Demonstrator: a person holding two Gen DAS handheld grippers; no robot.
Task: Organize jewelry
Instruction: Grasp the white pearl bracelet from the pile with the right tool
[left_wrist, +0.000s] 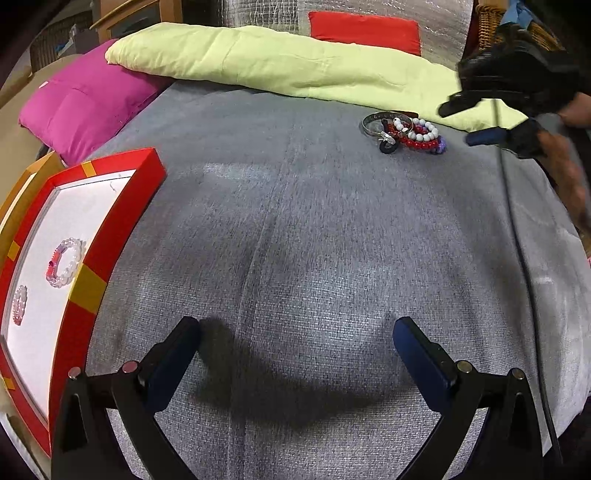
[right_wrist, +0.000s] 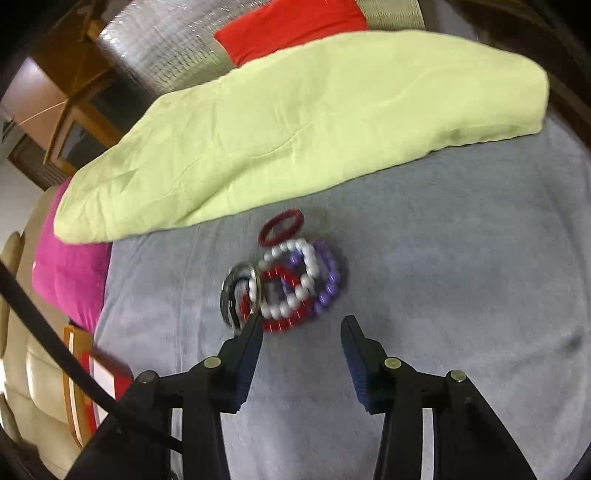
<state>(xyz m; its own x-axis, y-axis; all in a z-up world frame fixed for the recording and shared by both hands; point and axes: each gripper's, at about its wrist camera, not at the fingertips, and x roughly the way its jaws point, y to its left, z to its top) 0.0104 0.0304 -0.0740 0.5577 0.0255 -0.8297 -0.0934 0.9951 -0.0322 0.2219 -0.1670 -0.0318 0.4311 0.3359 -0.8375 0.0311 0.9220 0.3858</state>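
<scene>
A pile of bracelets (left_wrist: 406, 133) lies on the grey bedcover near the green quilt: a silver bangle (right_wrist: 236, 295), white beads (right_wrist: 295, 280), red beads, purple beads (right_wrist: 328, 280) and a dark red band (right_wrist: 280, 227). My right gripper (right_wrist: 303, 325) hovers just in front of this pile, open, nothing between its fingers; its left fingertip overlaps the bangle's edge in the picture. It shows at the right of the left wrist view as the right gripper (left_wrist: 465, 122). My left gripper (left_wrist: 295, 332) stands open over bare cover. A red tray (left_wrist: 110, 229) at the left holds a clear beaded bracelet (left_wrist: 66, 262) and a pink one (left_wrist: 18, 304).
A light green quilt (left_wrist: 277, 62) lies along the back, with a magenta cushion (left_wrist: 81, 107) at its left and a red cushion (left_wrist: 365, 31) behind. A wicker basket (left_wrist: 491, 22) stands at the back right. A black cable (left_wrist: 517, 240) hangs down the right side.
</scene>
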